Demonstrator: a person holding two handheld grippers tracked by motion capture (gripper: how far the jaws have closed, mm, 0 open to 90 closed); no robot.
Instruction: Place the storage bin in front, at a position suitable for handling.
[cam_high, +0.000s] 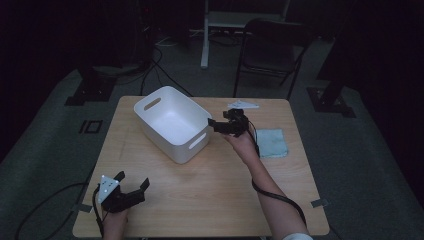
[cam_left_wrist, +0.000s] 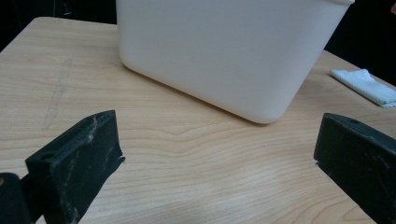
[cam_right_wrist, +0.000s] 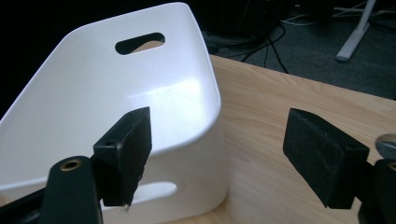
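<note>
High view: a white storage bin (cam_high: 171, 122) sits on a wooden worktop (cam_high: 210, 195). The right tongs (cam_high: 216, 125) hover at its near-right rim, spread. The left tongs (cam_high: 133, 181), spread, rest nearer the person.

Left gripper view: a folded cloth (cam_left_wrist: 366, 86) lies right of the bin.

Right gripper view: the bin is empty.

The left gripper (cam_left_wrist: 219, 154) has its black jaws spread wide over the wooden desk (cam_left_wrist: 187, 154), nothing between them. Beyond stands a white bin (cam_left_wrist: 224, 51); a pale folded cloth (cam_left_wrist: 366, 86) lies far right.

Dark folding chair (cam_high: 272, 50) behind table (cam_high: 200, 200)
</note>
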